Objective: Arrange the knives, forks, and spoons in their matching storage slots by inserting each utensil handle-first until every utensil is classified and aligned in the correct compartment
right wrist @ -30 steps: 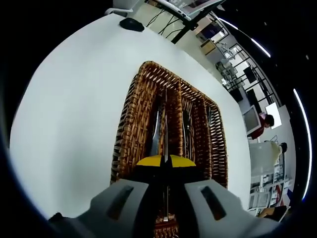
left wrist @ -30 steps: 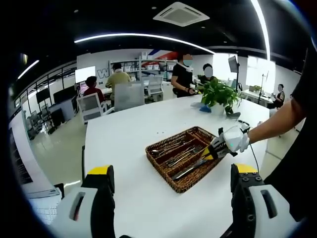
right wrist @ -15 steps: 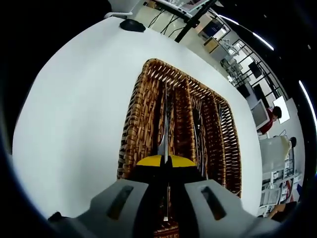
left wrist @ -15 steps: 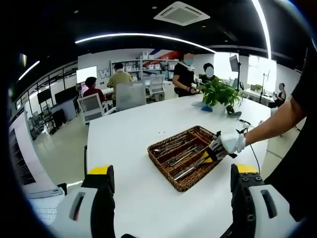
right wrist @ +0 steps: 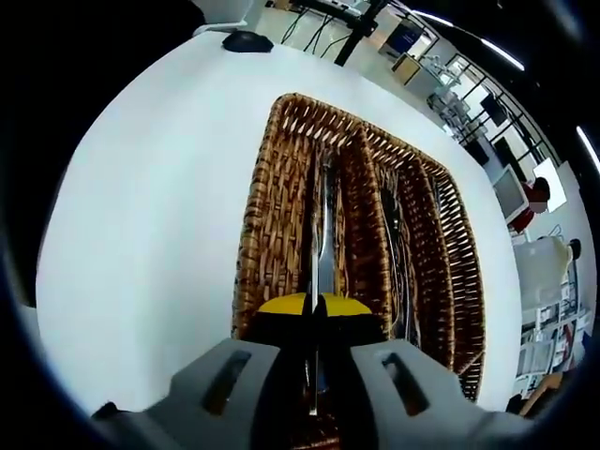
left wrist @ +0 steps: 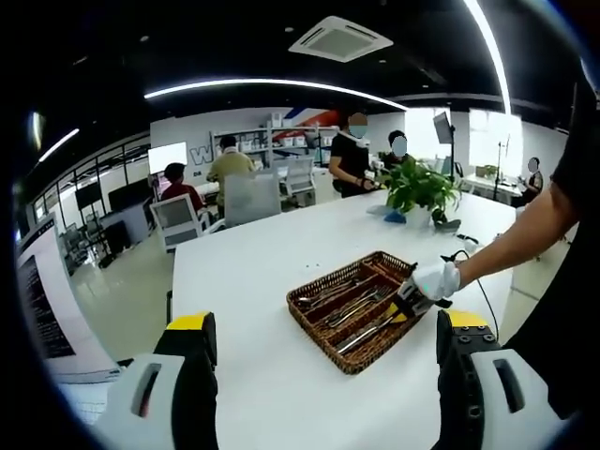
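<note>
We ease the knife (right wrist: 323, 220), clenched in the right tongs (right wrist: 315, 309), deeper along the wicker tray's (right wrist: 261, 216) leftmost slot, left tongs (left wrist: 323, 375) released and idle, so insertion is nearly done.

1. The basket (right wrist: 281, 225) is brown woven wicker.
2. The table (right wrist: 150, 206) is plain white.
3. The knife (right wrist: 324, 234) is shiny silver.
4. The right gripper (right wrist: 314, 309) has yellow tips on a black and grey body.
5. The plant (left wrist: 419, 186) is green.
</note>
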Action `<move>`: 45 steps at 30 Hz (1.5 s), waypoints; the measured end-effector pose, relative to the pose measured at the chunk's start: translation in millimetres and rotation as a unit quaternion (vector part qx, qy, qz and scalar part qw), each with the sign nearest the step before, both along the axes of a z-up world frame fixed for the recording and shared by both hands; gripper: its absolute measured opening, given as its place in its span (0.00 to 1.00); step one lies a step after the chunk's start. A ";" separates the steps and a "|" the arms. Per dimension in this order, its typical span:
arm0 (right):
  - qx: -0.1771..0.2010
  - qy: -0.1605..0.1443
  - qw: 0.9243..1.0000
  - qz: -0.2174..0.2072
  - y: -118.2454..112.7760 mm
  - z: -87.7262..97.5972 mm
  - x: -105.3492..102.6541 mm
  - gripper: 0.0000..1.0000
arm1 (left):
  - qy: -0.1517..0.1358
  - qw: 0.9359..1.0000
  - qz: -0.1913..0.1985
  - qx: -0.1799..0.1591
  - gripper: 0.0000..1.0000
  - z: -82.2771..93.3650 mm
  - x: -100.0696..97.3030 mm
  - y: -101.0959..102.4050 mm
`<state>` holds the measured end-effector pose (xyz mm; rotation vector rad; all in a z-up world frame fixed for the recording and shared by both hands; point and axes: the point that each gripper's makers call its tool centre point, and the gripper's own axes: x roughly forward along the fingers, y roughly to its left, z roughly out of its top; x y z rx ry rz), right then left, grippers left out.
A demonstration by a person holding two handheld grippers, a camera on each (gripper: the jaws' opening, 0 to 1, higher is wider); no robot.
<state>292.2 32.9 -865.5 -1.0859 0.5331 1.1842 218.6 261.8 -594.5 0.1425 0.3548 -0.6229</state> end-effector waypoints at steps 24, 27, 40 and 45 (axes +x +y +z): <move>-0.010 0.042 0.999 -0.026 -1.4 -1.0 1.9 0.08 | 0.016 1.000 -0.004 0.001 1.00 -12.8 -5.3 4.7; -0.002 0.050 0.998 -0.026 -0.5 2.4 -0.4 0.05 | 0.015 1.000 -0.005 0.001 1.00 -11.6 -4.0 5.2; -0.022 0.044 0.999 0.007 -1.3 1.3 -2.3 0.04 | 0.016 1.000 -0.007 0.003 1.00 -12.3 -1.4 5.2; -0.041 0.060 0.996 0.041 2.3 9.1 -9.5 0.03 | 0.023 1.000 -0.008 0.005 1.00 -16.5 -1.8 4.5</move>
